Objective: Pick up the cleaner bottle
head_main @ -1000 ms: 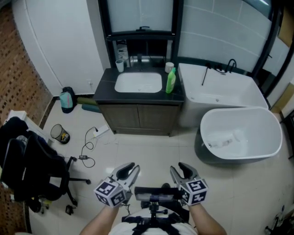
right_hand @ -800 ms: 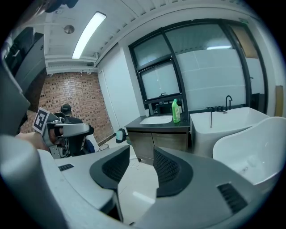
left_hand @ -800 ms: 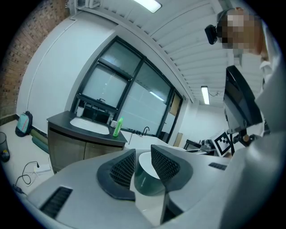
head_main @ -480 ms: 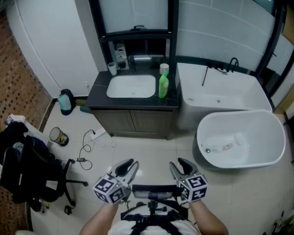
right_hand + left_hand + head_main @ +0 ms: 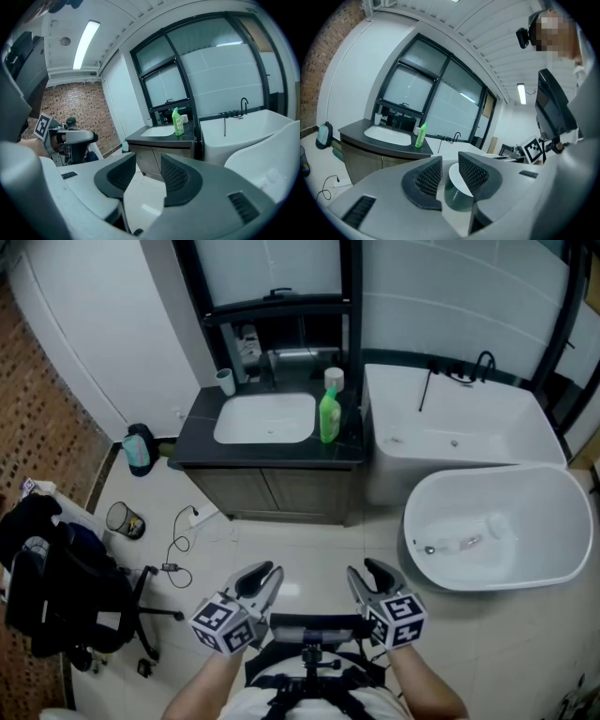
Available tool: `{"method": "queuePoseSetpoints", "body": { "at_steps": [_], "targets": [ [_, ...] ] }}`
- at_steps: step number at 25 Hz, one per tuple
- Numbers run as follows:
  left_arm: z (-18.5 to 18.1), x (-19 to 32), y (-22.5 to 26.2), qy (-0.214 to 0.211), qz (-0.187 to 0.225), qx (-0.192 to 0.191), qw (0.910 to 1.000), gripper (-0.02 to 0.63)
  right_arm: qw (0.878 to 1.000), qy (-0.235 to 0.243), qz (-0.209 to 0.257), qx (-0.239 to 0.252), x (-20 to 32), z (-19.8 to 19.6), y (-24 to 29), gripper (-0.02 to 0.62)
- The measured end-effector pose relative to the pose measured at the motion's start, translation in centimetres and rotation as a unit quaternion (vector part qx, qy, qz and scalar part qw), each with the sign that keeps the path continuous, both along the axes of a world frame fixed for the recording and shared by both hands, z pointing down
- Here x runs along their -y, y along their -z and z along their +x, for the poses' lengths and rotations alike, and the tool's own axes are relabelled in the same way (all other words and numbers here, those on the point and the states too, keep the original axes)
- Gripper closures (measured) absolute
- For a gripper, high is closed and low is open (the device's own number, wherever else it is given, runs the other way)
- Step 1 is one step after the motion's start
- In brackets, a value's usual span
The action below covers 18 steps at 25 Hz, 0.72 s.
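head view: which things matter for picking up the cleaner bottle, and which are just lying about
For the job: green cleaner bottle, left gripper, right gripper.
Lying about: white cup, bathtub, office chair, floor cable, waste bin.

No print can be read; the green bottle (image 5: pixel 177 123) label is too small
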<state>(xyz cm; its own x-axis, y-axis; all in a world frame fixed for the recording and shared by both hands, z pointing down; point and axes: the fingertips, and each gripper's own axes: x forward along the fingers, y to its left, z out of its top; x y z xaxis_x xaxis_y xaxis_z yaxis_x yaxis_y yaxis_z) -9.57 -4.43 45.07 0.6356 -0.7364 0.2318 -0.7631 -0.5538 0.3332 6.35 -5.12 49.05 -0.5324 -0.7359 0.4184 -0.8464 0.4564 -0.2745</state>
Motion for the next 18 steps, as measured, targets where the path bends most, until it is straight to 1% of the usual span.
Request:
{"method": "queuePoseSetpoints", "body": {
  "at_steps": [7, 12, 18],
  "targets": [
    [0.6, 3.7, -0.9, -0.018, -0.011, -0.01, 0.9997, 0.511, 1.0, -0.005, -0.006, -0.007, 2.8, -0.2, -0.3, 0.436],
    [0.7, 7.9, -1.2, -0.046, -0.011, -0.016, 0.9987, 0.511, 0.999, -0.032, -0.007, -0.014, 6.3, -0.3, -0.4, 0.436],
    [-0.5, 14.0, -0.7, -0.079, -0.008, -0.02, 0.9967, 0.511, 0.998, -0.064, -0.008, -0.021, 11.1, -1.3, -0.1, 0.436]
  ]
}}
